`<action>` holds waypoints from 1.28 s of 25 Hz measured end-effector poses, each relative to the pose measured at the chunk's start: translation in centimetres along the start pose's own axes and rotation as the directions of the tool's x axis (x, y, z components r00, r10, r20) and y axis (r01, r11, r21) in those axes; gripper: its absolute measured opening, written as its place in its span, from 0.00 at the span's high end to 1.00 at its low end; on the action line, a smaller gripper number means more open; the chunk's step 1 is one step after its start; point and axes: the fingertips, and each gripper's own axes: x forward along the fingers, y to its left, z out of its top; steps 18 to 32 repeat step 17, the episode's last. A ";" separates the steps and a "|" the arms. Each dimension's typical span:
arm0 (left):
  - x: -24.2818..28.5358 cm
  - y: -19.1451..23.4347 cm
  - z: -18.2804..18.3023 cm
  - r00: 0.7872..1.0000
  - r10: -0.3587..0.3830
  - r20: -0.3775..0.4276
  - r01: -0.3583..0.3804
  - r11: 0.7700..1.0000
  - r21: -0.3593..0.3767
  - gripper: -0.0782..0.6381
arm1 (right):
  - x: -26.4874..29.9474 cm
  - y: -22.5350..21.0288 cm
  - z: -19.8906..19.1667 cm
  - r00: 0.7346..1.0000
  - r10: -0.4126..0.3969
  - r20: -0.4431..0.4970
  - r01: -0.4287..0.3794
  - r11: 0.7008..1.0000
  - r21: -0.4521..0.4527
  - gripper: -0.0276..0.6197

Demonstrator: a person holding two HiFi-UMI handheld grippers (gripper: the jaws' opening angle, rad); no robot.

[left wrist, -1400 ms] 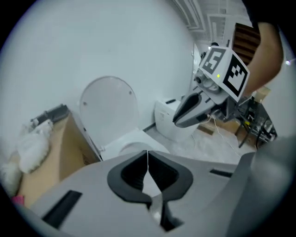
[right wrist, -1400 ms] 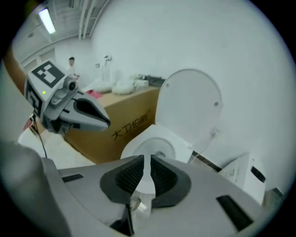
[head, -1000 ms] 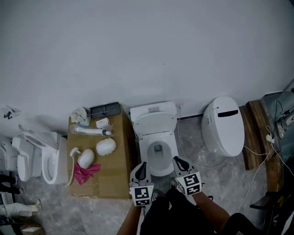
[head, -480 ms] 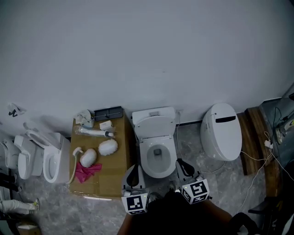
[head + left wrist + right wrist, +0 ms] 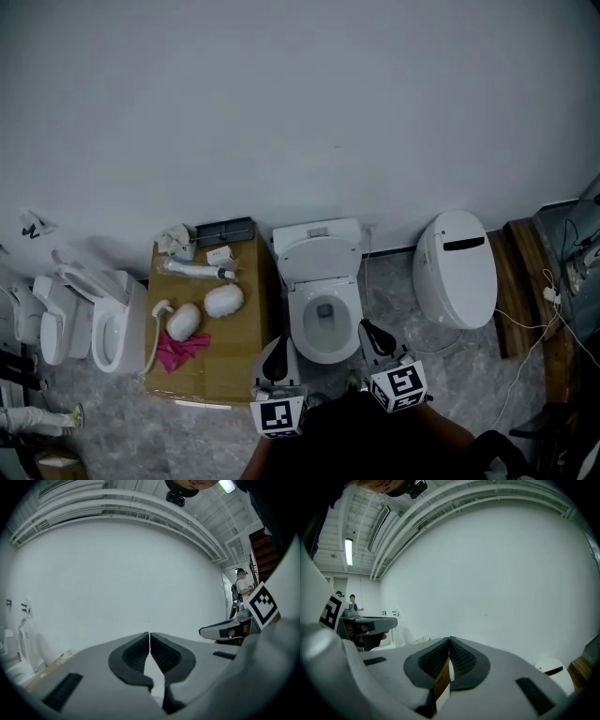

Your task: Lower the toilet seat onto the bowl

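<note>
The white toilet (image 5: 322,281) stands against the wall, its lid and seat (image 5: 319,254) tilted up against the tank, and the bowl (image 5: 324,322) is open with water showing. My left gripper (image 5: 278,345) hovers just off the bowl's front left, jaws shut and empty. My right gripper (image 5: 366,328) sits at the bowl's front right, also shut, touching nothing. The left gripper view shows my left gripper (image 5: 149,639) with pads together against the bare wall. The right gripper view shows my right gripper (image 5: 449,644) with pads meeting and a tan strip low between them.
A cardboard box (image 5: 220,361) left of the toilet carries a pink cloth (image 5: 178,349), white bundles and a hose. A closed white toilet (image 5: 457,267) stands to the right, beside a wooden pallet (image 5: 518,281) and cables. More toilets (image 5: 103,323) line the left.
Both grippers have drawn back a little from the bowl toward me, the left drifting slightly left. The toilet looks the same.
</note>
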 end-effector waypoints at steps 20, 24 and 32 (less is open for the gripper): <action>-1.3 -1.0 -0.4 0.999 -0.036 0.000 0.036 0.999 -0.008 0.87 | -1.0 1.0 -0.1 1.000 -0.009 0.023 0.010 1.000 -0.026 0.91; -1.3 -1.0 -0.4 0.999 -0.036 0.000 0.036 0.999 -0.008 0.87 | -1.0 1.0 -0.1 1.000 -0.009 0.023 0.010 1.000 -0.026 0.91; -1.3 -1.0 -0.4 0.999 -0.036 0.000 0.036 0.999 -0.008 0.87 | -1.0 1.0 -0.1 1.000 -0.009 0.023 0.010 1.000 -0.026 0.91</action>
